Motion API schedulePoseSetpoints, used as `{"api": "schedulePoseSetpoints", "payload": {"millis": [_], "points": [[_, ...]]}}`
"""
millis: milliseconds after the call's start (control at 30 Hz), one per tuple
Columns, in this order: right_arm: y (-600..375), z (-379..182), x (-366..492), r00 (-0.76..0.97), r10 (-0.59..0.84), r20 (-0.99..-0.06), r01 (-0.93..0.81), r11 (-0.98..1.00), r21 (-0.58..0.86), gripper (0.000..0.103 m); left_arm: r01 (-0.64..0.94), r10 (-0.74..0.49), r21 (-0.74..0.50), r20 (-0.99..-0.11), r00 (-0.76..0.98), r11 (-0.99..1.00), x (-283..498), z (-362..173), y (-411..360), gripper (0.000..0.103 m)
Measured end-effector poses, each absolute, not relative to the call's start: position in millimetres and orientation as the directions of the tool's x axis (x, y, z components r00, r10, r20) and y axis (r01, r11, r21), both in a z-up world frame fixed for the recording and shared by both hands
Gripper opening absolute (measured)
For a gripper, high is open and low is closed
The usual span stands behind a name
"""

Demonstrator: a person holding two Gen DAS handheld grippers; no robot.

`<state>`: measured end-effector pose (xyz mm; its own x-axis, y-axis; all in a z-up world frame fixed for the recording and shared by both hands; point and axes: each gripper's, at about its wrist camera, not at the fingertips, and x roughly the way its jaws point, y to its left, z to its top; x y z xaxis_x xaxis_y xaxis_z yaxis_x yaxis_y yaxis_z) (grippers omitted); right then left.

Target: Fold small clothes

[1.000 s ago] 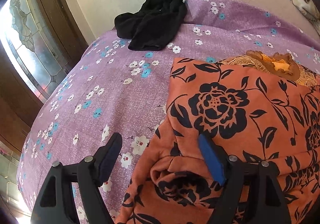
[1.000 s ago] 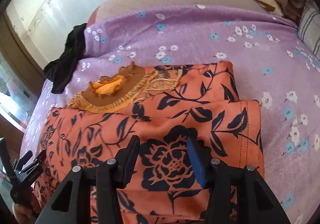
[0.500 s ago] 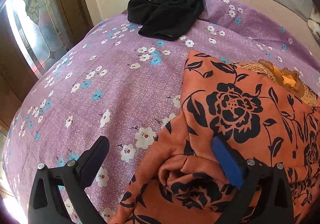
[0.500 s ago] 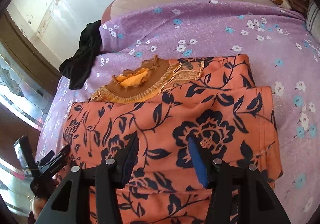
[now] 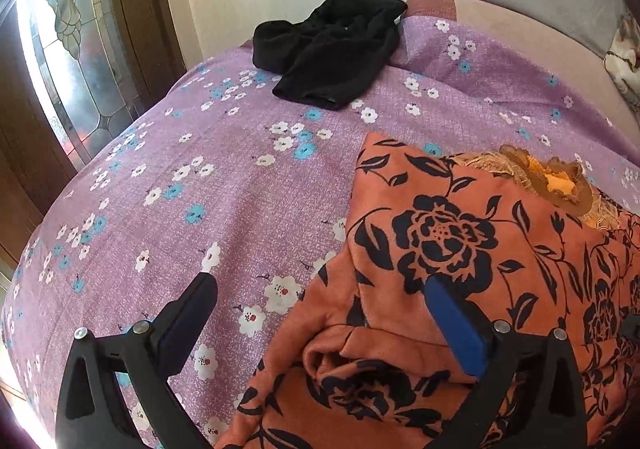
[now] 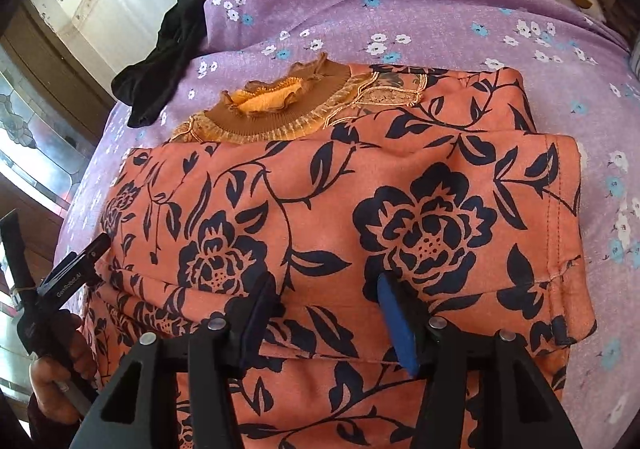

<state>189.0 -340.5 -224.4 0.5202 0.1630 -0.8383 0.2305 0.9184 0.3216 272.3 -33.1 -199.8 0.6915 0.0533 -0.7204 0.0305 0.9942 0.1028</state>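
Observation:
An orange garment with black flowers [image 6: 320,189] lies folded on the purple flowered bedsheet [image 5: 200,189], its brown ruffled collar [image 6: 272,105] at the far side. My left gripper [image 5: 318,283] stands wide open at the garment's [image 5: 440,241] left edge. One finger is over the sheet, the other over the cloth, and a bunched fold lies loose below them. My right gripper [image 6: 325,281] hovers over the near fold of the garment, jaws partly apart, pinching nothing. A hand [image 6: 56,381] holding the left gripper [image 6: 72,269] shows at the right wrist view's left edge.
A crumpled black garment [image 5: 332,45] lies at the far corner of the bed, near the wall. A wooden door with patterned glass [image 5: 72,49] stands to the left. A patterned blanket [image 5: 624,61] sits at the far right.
My left gripper's jaws have spread wide and let the garment's bunched edge drop. The right gripper has drawn back a little, with more of the garment now in view.

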Motion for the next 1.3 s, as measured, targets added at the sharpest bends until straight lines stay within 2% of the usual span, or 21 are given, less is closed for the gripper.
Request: {"api": "schedulePoseSetpoints", "payload": {"millis": [167,533,733,900,1300], "points": [[-337,-225,190,0.52,0.146,-0.842,0.221,0.929,0.298,0.057,0.037,0.045,0.106,-0.678,0.734,0.994,266,-186,-36,0.103],[-334,-214,190,0.545,0.076,-0.835,0.205,0.954,0.22,0.057,0.033,0.04,0.097,-0.666,0.745,0.995,264,-182,-36,0.103],[-361,-198,183,0.594,-0.029,-0.804,0.29,0.94,0.181,0.057,0.067,0.001,0.08,-0.65,0.76,0.995,259,-175,-41,0.103],[-387,-213,186,0.537,-0.036,-0.843,0.39,0.897,0.21,0.057,0.123,-0.048,0.073,-0.641,0.766,0.99,251,-171,-52,0.103],[-386,-218,190,0.521,-0.059,-0.851,0.393,0.902,0.178,0.061,0.229,-0.124,0.081,-0.644,0.755,0.97,236,-170,-78,0.103]]}}
